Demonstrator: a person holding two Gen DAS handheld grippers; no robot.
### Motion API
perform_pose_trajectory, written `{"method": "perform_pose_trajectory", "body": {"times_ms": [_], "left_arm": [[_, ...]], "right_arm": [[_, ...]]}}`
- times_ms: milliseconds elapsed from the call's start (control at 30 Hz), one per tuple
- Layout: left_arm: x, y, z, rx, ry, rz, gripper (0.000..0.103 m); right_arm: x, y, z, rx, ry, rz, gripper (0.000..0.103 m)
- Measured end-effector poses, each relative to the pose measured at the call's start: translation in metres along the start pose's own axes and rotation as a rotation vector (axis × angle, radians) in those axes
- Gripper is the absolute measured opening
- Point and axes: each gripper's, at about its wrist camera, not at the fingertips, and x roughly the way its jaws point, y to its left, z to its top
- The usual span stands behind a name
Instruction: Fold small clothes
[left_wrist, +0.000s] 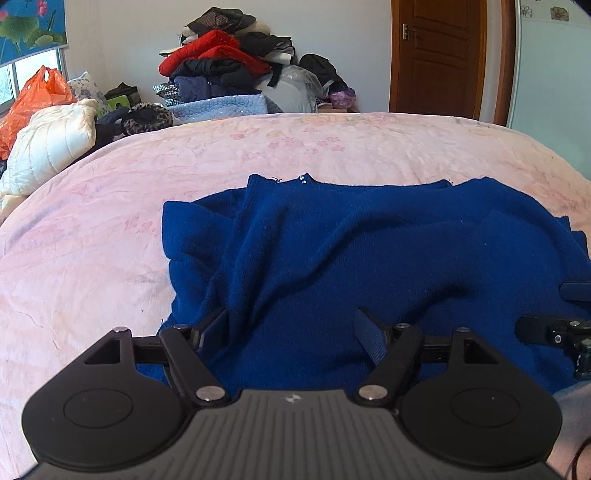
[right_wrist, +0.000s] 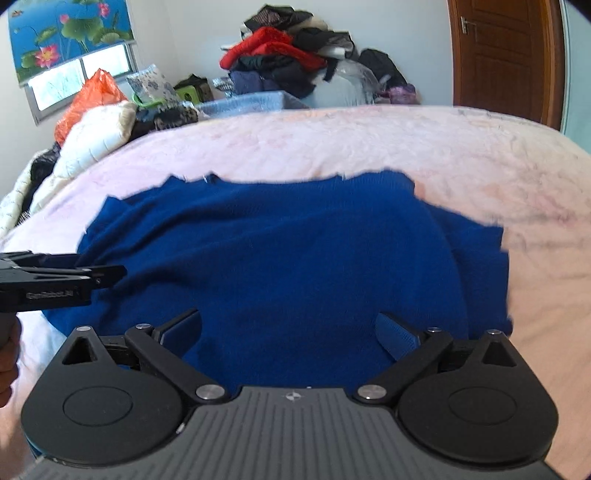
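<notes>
A dark blue knit sweater lies spread and rumpled on the pink bed sheet; it also shows in the right wrist view. My left gripper is open, its fingers wide apart just over the sweater's near edge, holding nothing. My right gripper is open too, low over the near part of the sweater. The right gripper shows at the right edge of the left wrist view. The left gripper shows at the left edge of the right wrist view.
A pile of clothes stands against the far wall. A white padded jacket and an orange bag lie at the bed's far left. A wooden door is at the back right.
</notes>
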Motion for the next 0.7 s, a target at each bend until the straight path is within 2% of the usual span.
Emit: {"method": "perform_pose_trajectory", "body": {"times_ms": [600, 700], "left_arm": [[0.006, 0.002, -0.016, 0.000, 0.018, 0.011, 0.086], [-0.005, 0.011, -0.015, 0.000, -0.002, -0.036, 0.087]], "right_arm": [[0.003, 0.015, -0.026, -0.117, -0.062, -0.079, 0.103], [0.004, 0.021, -0.025, -0.162, -0.042, -0.093, 0.103]]}}
